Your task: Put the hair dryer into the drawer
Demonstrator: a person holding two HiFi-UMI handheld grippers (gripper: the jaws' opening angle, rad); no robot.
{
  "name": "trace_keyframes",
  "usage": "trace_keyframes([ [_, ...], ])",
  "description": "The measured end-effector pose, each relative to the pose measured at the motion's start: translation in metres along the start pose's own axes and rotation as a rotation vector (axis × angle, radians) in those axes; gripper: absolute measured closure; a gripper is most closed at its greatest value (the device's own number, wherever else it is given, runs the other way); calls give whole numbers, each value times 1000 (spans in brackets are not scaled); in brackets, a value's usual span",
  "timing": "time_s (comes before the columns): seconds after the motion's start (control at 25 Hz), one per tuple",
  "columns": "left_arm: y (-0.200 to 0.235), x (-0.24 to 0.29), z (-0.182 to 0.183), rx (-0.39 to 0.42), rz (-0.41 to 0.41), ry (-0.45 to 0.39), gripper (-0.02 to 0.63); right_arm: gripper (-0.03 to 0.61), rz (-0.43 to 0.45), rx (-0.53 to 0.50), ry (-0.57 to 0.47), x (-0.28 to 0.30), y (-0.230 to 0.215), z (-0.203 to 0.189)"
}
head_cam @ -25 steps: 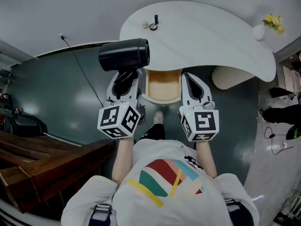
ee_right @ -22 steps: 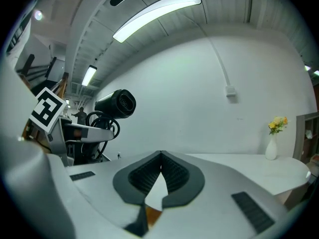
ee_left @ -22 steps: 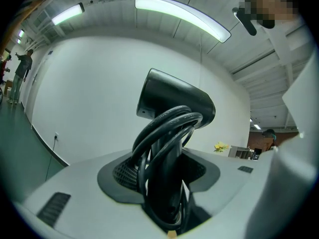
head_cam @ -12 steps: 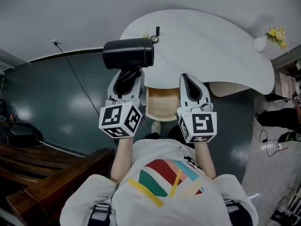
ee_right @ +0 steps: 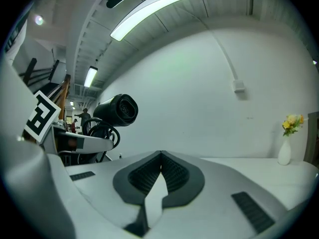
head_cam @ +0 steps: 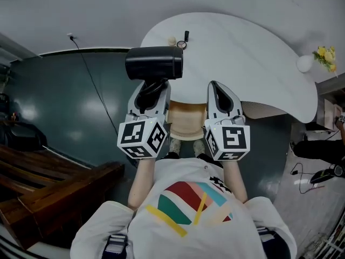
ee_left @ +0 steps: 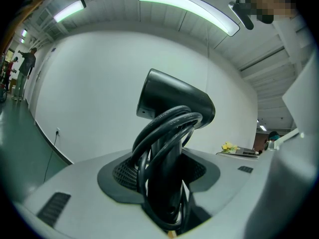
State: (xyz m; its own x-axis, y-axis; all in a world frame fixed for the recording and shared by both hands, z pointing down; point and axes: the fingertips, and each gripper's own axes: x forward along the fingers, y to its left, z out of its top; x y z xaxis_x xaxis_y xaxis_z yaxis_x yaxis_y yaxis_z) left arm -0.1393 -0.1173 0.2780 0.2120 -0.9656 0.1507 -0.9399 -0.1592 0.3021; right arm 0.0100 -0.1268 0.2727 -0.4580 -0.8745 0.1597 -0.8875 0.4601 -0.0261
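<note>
At the far left of the head view, dark wooden furniture (head_cam: pixel 48 188) stands on the green floor, and a thin cable (head_cam: pixel 91 85) runs across that floor from a wall socket (head_cam: pixel 70 35).

Next comes the left gripper (head_cam: pixel 152 90), its marker cube (head_cam: pixel 141 138) nearest the person. Its jaws are clamped on the handle of the black hair dryer (head_cam: pixel 153 63). The left gripper view shows the handle upright between the pads, with the dryer's own cord (ee_left: pixel 159 133) looped in coils around it and caught in the same grip. The dryer's barrel lies level above the gripper, in the air over the left edge of the white table (head_cam: pixel 242 53) — outside the drawer.

The drawer (head_cam: pixel 186 115) stands open between the two grippers, under the table's near edge, its pale wooden inside showing.

To its right is the right gripper (head_cam: pixel 215 88), held beside the left one and pointing the same way. Its jaws are pressed together at the tips, with nothing between them — the right gripper view shows the ribbed pads meeting, and the hair dryer well off to that view's left.

On the table's far side lie a small dark bottle (head_cam: pixel 186 35), a ring (head_cam: pixel 181 45) and a pale round thing (head_cam: pixel 172 40). At the table's right end stands a white vase (head_cam: pixel 304 63) with yellow flowers (head_cam: pixel 326 55).
</note>
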Motion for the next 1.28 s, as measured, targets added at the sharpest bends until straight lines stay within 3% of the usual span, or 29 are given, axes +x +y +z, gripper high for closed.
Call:
trace_keyframes([
  [0.6,-16,4,-11,61,57,66,387,568,85,24,-8,1,-5,-1],
  [0.76,-12,17,-24,-14,41,152,387,566,103,57,3,-1,-9,-5],
  [0.96,1,18,-52,-11,94,262,387,566,111,75,22,-1,-10,-13],
  [1.28,-1,8,-123,-19,102,456,387,567,114,102,72,2,-12,-31],
])
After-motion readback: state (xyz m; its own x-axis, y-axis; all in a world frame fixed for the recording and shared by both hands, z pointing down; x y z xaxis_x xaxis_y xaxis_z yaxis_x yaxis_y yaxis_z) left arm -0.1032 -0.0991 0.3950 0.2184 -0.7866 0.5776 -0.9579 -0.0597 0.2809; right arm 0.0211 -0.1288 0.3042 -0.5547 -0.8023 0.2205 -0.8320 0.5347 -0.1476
